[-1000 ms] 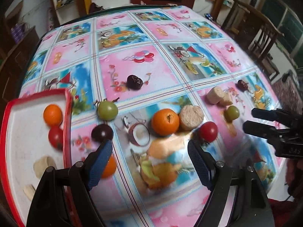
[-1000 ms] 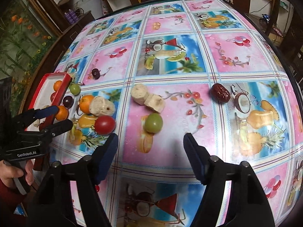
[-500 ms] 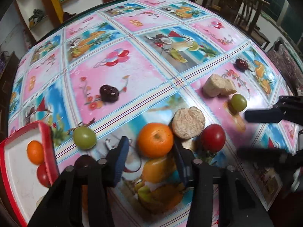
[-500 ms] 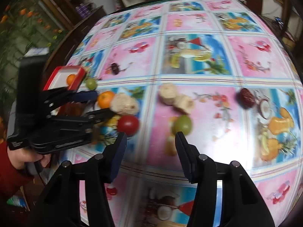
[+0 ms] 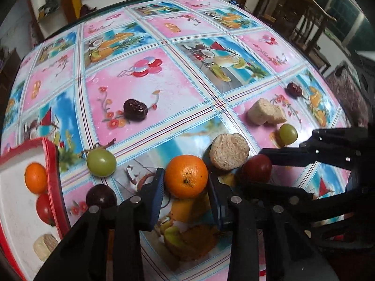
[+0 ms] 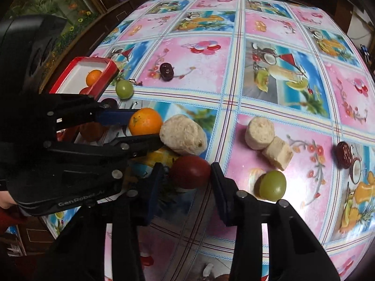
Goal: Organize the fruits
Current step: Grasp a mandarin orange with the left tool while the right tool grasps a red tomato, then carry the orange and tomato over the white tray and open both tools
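Observation:
My left gripper (image 5: 186, 183) is open with its jaws either side of an orange (image 5: 186, 176), close to its skin. My right gripper (image 6: 187, 180) is open around a red tomato (image 6: 189, 172), which also shows in the left wrist view (image 5: 257, 168). A red-rimmed white tray (image 5: 56, 178) at the left holds a small orange (image 5: 35, 177), a tomato (image 5: 44, 207) and a beige slice (image 5: 44, 247). Loose on the cloth lie green fruits (image 5: 101, 162) (image 6: 273, 185), a dark plum (image 5: 101, 196), dark dates (image 5: 135, 109) (image 6: 344, 154) and beige chunks (image 5: 229, 151) (image 6: 269, 140).
The round table (image 5: 164, 77) has a pink and blue fruit-print cloth. A beige chunk touches the orange's right side. The two grippers sit close together, the right one's fingers (image 5: 293, 158) just right of mine. Wooden chairs (image 5: 300, 18) stand beyond the far right edge.
Both grippers have moved forward and down. The left jaws have narrowed around the orange, and the right jaws have shifted left from the green fruit to straddle the tomato.

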`<move>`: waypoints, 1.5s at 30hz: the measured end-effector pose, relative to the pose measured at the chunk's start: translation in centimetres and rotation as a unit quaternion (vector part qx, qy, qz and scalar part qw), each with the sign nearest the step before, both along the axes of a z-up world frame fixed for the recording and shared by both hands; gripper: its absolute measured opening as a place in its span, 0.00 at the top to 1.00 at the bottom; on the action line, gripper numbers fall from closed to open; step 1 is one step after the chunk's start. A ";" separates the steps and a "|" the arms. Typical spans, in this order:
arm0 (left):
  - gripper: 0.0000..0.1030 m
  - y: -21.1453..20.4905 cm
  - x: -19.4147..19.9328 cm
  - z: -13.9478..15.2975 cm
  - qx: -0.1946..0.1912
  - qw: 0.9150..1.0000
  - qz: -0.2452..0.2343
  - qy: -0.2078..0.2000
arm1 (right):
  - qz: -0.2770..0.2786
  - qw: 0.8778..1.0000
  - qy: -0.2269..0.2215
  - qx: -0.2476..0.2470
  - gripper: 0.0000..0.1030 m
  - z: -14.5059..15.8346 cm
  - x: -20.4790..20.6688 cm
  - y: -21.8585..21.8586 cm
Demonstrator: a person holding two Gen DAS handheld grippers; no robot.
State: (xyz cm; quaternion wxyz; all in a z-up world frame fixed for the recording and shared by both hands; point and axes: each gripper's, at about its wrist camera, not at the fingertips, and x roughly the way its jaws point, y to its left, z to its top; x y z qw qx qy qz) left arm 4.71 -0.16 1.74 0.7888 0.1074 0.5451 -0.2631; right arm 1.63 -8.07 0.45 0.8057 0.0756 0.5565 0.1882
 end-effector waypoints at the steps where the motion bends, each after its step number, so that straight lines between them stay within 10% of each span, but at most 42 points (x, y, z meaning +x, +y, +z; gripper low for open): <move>1: 0.66 0.0 -0.1 0.0 -0.001 1.000 0.002 0.001 | 0.001 1.000 0.000 0.000 0.63 0.1 0.0 0.0; 23: 0.67 6.0 -6.5 2.3 -0.095 0.987 0.125 0.032 | 0.006 0.999 -0.004 0.032 0.63 2.1 -1.9 -0.8; 45: 0.67 18.7 -8.9 5.1 -0.111 0.948 0.298 -0.021 | 0.130 0.990 -0.026 0.048 0.63 4.5 -0.8 8.5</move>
